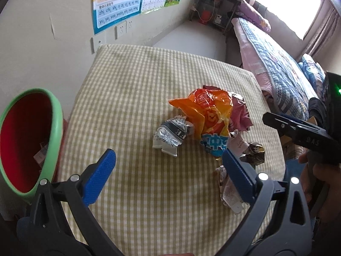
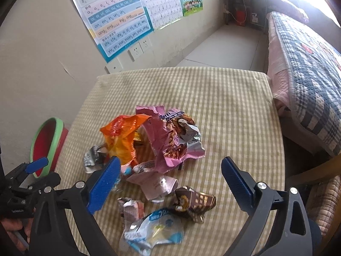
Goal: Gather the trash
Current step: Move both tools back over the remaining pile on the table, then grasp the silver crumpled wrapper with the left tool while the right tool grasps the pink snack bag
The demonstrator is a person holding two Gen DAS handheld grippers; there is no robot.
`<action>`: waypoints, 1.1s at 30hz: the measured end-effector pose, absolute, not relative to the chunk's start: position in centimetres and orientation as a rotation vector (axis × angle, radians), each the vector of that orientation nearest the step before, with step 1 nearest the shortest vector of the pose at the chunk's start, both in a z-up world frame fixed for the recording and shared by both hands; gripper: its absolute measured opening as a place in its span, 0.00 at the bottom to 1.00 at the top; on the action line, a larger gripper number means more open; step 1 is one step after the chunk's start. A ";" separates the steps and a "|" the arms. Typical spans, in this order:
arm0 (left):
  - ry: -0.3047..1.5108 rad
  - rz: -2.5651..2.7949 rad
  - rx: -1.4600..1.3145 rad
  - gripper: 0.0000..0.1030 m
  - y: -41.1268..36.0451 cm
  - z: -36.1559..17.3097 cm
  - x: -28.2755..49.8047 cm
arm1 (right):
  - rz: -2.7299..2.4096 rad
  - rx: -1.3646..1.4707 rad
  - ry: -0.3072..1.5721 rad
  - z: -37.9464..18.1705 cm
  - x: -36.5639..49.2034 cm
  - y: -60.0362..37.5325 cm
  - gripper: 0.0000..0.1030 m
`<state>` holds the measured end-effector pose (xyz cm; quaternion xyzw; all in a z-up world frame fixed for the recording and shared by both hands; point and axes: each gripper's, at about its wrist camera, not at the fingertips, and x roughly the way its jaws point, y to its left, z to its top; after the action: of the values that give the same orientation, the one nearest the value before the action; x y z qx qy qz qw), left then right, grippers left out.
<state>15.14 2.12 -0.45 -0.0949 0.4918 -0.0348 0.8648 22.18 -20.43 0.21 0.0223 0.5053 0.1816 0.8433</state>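
Observation:
A heap of crumpled wrappers lies mid-table: an orange bag (image 1: 204, 113) (image 2: 122, 136), a pink wrapper (image 2: 170, 143) (image 1: 239, 113), a silver foil wrapper (image 1: 170, 135) (image 2: 92, 157), a brown candy wrapper (image 2: 195, 201) (image 1: 254, 153), a pale pink scrap (image 2: 153, 184) and a clear blue-white packet (image 2: 153, 232). My left gripper (image 1: 168, 172) hovers open above the table's near side, nothing between its blue pads. My right gripper (image 2: 168, 181) is open too, hanging over the small scraps. The red bin with a green rim (image 1: 27, 140) (image 2: 48, 140) stands off the table's left edge.
The table (image 1: 132, 81) (image 2: 234, 106) wears a green checked cloth and sits against a wall with posters (image 2: 119, 15) and sockets. A bed with a patchwork quilt (image 2: 309, 68) (image 1: 275, 64) runs along the right. A dark shelf (image 1: 215, 6) stands at the far end.

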 end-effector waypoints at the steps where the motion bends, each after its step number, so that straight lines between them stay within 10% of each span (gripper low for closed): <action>1: 1.035 -0.074 -0.195 0.95 2.1 -0.7 15.4 | 0.383 0.048 1.071 -0.1 22.5 -20.5 0.89; 18: 1.156 -0.087 -0.178 0.84 2.1 -6.0 20.4 | 0.391 0.032 1.175 -5.4 28.0 -19.4 0.83; 28: 1.204 -0.131 -0.241 0.34 2.6 -8.1 21.7 | 0.423 0.064 1.198 -6.8 29.2 -19.4 0.64; 33: 1.184 -0.138 -0.258 0.30 2.8 -7.4 21.6 | 0.403 0.068 1.191 -6.5 29.4 -19.8 0.62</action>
<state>21.64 2.76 -7.43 -0.1213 0.5558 -0.0647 0.8198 29.36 -19.77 -6.53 0.0319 0.5570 0.1885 0.8082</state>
